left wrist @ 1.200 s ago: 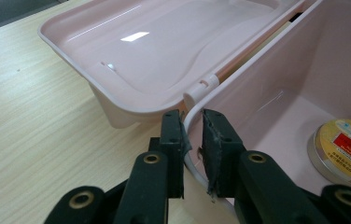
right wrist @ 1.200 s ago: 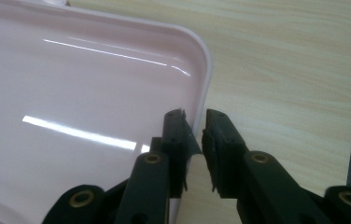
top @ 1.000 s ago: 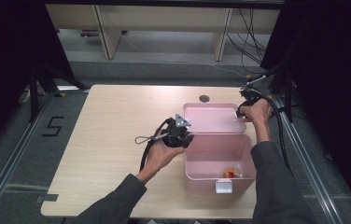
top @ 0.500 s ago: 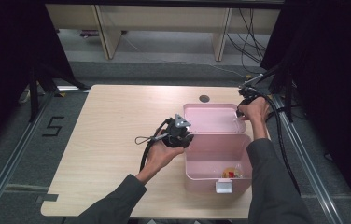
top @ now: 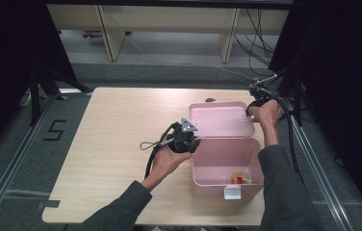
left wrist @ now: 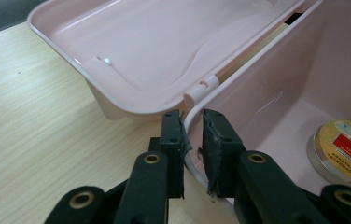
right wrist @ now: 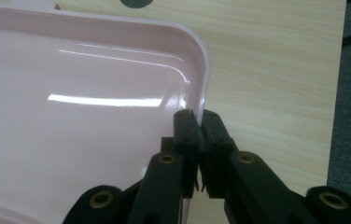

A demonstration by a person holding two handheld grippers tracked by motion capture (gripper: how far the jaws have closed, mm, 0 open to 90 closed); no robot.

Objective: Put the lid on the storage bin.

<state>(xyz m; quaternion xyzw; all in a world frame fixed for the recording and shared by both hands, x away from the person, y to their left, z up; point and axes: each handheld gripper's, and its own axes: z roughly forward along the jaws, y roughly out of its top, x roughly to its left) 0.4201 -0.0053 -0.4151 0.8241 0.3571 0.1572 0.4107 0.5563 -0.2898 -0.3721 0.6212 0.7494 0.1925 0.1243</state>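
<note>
Pink storage box (top: 227,163) lies fully open, centre-right; left hand-held gripper (left wrist: 192,140) clamps its wall rim, right hand-held gripper (right wrist: 200,140) clamps lid (right wrist: 71,116) edge.

One legible mark is noted, a dark numeral "5" (top: 54,130) on the grey floor at nine o'clock from the table (top: 116,159), while the red-and-gold label of the round tin (left wrist: 346,151) inside the pink box (top: 208,168) carries print too small to read.
</note>
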